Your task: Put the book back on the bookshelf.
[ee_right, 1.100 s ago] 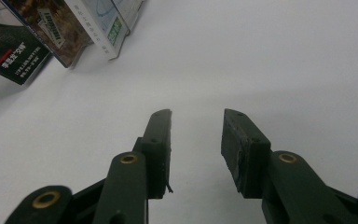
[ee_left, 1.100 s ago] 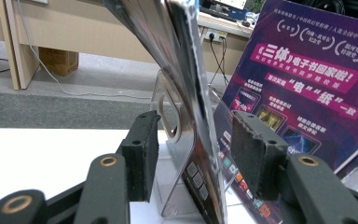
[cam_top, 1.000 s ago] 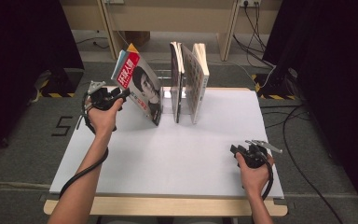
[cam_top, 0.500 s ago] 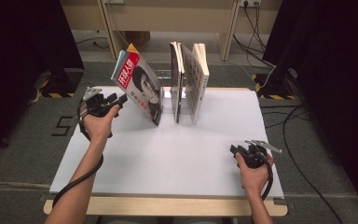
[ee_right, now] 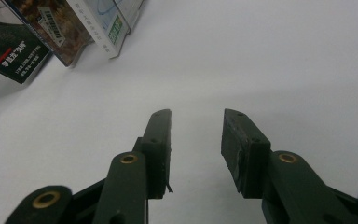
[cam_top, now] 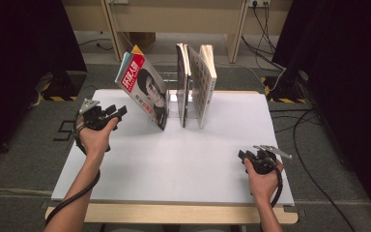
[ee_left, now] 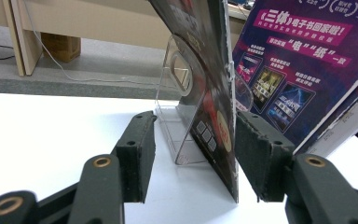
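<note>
A magazine (cam_top: 142, 89) with a red title and a portrait on its cover leans to the left on the white table (cam_top: 198, 159). Two more books (cam_top: 195, 82) stand upright against a clear stand (cam_top: 174, 99). My left gripper (cam_top: 121, 113) is open, a short way left of the leaning magazine and aimed at it. In the left gripper view a dark cover's edge (ee_left: 214, 93) and the clear stand (ee_left: 177, 107) show beyond the open left gripper (ee_left: 193, 154), with a purple cover (ee_left: 289, 60) to the right. My right gripper (cam_top: 245, 155) rests open near the front right, with bare table between the jaws of this right gripper (ee_right: 196, 116).
Wooden furniture legs (cam_top: 108, 29) and cables (cam_top: 265, 29) stand on the grey floor behind the table. Yellow-black striped blocks (cam_top: 53, 89) lie on the floor to the left and right. Dark curtains flank both sides. In the right gripper view the book corners (ee_right: 60, 28) lie at the upper left.
My left hand has drawn back to the left and toward the near side, away from the leaning magazine. The right hand and the books have kept still.
</note>
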`<action>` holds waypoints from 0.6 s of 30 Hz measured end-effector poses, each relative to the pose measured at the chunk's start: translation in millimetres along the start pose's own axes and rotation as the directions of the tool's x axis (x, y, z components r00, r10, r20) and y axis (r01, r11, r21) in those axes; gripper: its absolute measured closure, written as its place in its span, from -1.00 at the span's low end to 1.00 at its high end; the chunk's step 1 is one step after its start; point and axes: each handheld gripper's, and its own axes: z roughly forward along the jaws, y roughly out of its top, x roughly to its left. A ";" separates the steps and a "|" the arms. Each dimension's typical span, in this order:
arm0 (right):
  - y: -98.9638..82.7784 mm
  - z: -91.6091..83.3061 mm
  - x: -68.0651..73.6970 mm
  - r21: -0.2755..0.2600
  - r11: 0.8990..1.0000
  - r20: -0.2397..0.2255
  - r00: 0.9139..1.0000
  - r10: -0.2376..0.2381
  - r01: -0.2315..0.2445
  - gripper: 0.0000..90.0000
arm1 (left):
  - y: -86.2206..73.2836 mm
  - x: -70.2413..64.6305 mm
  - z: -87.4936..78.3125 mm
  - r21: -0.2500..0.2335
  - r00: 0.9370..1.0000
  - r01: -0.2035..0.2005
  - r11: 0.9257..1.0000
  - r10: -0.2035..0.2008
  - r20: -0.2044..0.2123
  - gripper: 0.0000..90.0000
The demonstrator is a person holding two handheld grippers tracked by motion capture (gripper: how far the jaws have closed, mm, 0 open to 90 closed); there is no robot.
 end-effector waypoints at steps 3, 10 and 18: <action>0.1 -0.1 -0.2 -0.002 1.000 0.002 1.000 -0.005 0.005 0.40 | -1.5 2.2 -3.7 -0.003 1.000 0.001 1.000 -0.001 -0.002 0.06; -0.4 0.1 1.1 0.004 1.000 -0.002 1.000 0.008 -0.008 0.40 | -4.6 3.7 -9.7 -0.017 1.000 0.017 1.000 -0.017 0.022 0.10; -0.3 -0.3 0.5 0.003 1.000 0.000 1.000 0.002 -0.002 0.40 | -6.9 3.7 -14.3 -0.027 1.000 0.011 1.000 -0.011 0.017 0.07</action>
